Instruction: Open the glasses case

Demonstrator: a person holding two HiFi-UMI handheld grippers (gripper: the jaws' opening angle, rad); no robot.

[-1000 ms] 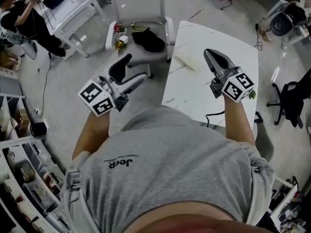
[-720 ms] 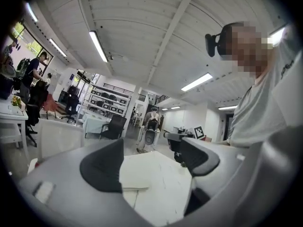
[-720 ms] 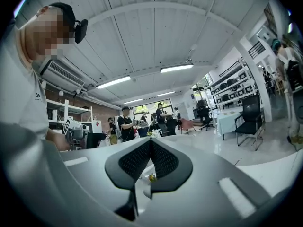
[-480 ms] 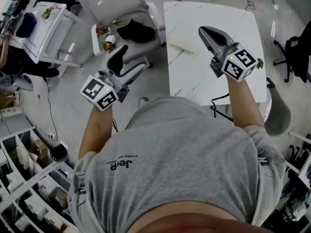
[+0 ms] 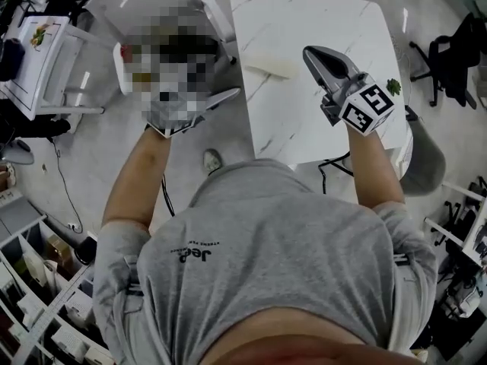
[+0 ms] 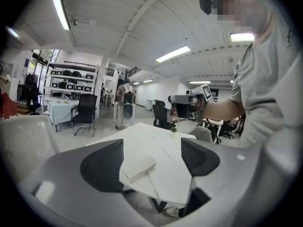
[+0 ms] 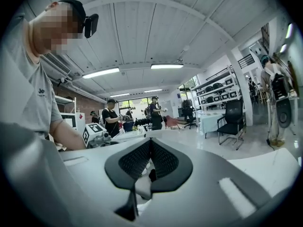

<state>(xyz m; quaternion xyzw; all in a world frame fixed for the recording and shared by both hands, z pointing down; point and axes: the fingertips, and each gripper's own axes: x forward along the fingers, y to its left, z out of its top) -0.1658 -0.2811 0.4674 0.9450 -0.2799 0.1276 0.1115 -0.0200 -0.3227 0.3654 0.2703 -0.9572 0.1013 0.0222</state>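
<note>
Tabletop (image 5: 319, 21) of white veined marble, round-cornered, fills the head view's upper centre. A flat, cream, oblong glasses case (image 5: 268, 61) lies near its left edge, open surface to its right. Left gripper (image 6: 150, 160) hangs off that edge, its ribbed black pads spread wide and framing the case. Right gripper (image 7: 150, 161) hovers over mid-table, pads pressed together on nothing.

The person (image 5: 266, 249) has stepped up to the white bench (image 5: 327, 21), which has slid from the right of the head view toward its middle. The cream glasses case (image 5: 268, 61) now lies higher in frame, and the left gripper (image 6: 149, 157) has drawn close to the bench's edge.
</note>
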